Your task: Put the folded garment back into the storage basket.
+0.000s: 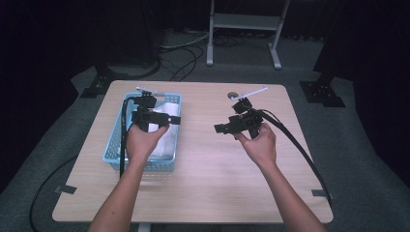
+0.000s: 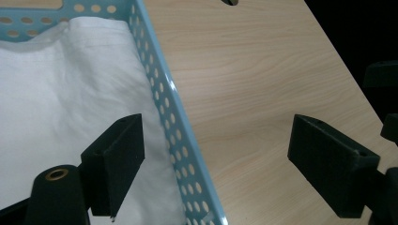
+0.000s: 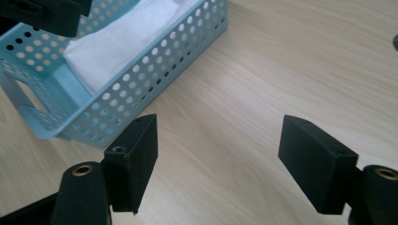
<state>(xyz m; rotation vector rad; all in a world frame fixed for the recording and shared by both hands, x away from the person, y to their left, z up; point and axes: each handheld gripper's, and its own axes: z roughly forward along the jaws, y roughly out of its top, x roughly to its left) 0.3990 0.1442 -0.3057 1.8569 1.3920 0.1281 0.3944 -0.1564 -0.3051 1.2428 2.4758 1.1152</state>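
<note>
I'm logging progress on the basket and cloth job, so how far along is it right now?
Done: the white cloth lies inside the blue basket. In hand: nothing; the left gripper is open over the basket's right wall, one jaw above the cloth, and the right gripper is open above bare table. Left: whichever way the cloth is meant to go, neither gripper has a grip on it yet.

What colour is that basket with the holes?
Light blue basket, holding a white cloth; clearest in the right gripper view.
</note>
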